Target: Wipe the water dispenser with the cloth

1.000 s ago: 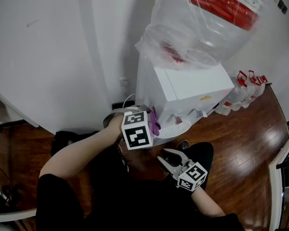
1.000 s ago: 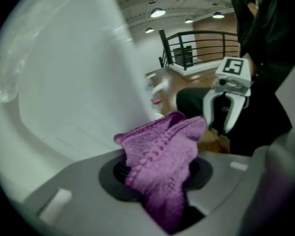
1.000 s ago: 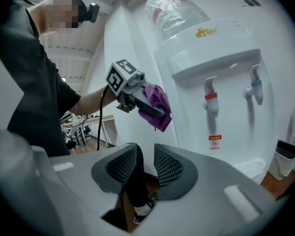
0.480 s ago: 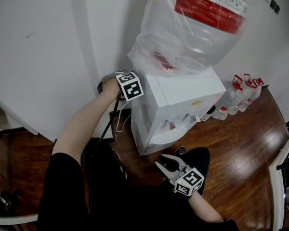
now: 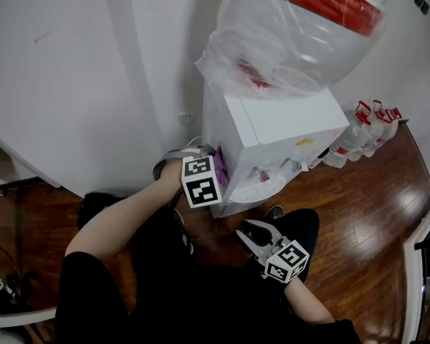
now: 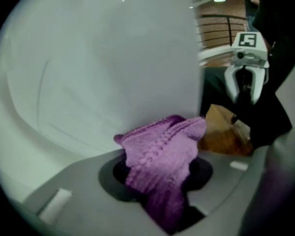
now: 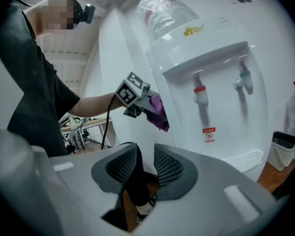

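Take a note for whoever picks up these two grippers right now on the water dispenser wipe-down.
Left gripper: shut on the purple cloth, which lies against the white side panel of the water dispenser, near its front edge.
Right gripper: open and empty, held low in front of the person, clear of the dispenser.
Done: the cloth is in hand and on the side panel. How much has been wiped cannot be told.
Left: probably the rest of the side, the front around the two taps, the drip tray and the top.
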Tool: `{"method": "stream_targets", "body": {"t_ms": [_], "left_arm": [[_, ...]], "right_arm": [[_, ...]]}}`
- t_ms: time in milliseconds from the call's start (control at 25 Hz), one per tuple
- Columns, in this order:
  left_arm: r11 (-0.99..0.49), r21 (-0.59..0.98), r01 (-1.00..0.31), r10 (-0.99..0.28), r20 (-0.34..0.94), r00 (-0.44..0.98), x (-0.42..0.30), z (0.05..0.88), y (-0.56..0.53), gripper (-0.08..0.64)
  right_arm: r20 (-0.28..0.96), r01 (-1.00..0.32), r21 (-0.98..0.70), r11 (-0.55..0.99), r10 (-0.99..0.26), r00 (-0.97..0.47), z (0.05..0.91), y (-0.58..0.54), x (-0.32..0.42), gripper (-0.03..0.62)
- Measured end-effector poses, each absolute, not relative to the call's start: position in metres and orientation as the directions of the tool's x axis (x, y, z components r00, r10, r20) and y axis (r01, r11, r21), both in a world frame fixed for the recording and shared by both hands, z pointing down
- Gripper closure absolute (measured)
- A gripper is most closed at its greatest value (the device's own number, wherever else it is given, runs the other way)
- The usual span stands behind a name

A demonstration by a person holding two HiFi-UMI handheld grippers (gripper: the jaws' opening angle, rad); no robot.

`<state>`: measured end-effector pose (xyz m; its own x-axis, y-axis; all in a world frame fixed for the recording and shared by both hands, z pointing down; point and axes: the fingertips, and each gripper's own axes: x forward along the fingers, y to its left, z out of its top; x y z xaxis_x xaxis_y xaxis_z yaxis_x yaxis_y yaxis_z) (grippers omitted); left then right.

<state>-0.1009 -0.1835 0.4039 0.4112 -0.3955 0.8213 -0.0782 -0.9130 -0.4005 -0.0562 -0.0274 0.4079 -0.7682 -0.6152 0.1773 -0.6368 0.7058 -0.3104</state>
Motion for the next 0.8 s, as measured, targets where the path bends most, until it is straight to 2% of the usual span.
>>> {"method": "stream_targets", "body": {"t_ms": [120, 200, 280, 400, 600, 680, 800], "left_arm": [[-0.945, -0.323, -0.047, -0.307, 0.829, 0.468, -0.082, 0.433, -0.114, 0.372], [-0.949, -0.311, -0.041, -0.294, 0.834, 0.468, -0.079, 0.441, -0.103, 0.372], [-0.935, -0.344, -0.085, -0.345, 0.829, 0.441, -0.086, 0.439, -0.132, 0.372], [-0.873, -0.448, -0.192, -0.487, 0.793, 0.365, -0.11, 0.422, -0.215, 0.371], [-0.783, -0.539, -0.31, -0.611, 0.759, 0.223, -0.156, 0.419, -0.343, 0.371], [-0.762, -0.55, -0.341, -0.631, 0.75, 0.201, -0.166, 0.422, -0.368, 0.371], [-0.815, -0.49, -0.309, -0.568, 0.782, 0.258, -0.155, 0.438, -0.345, 0.371]], "right_arm": [[0.182, -0.643, -0.317, 0.697, -0.62, -0.763, 0.409, -0.028, -0.055, 0.479], [0.179, -0.647, -0.315, 0.694, -0.626, -0.759, 0.406, -0.029, -0.053, 0.479], [0.174, -0.657, -0.307, 0.689, -0.638, -0.75, 0.401, -0.031, -0.049, 0.479], [0.173, -0.679, -0.299, 0.671, -0.661, -0.73, 0.395, -0.032, -0.04, 0.479], [0.231, -0.712, -0.313, 0.628, -0.677, -0.699, 0.412, -0.028, -0.035, 0.48], [0.247, -0.72, -0.31, 0.621, -0.679, -0.692, 0.415, -0.029, -0.039, 0.48], [0.259, -0.723, -0.289, 0.627, -0.676, -0.69, 0.413, -0.032, -0.042, 0.48]]}}
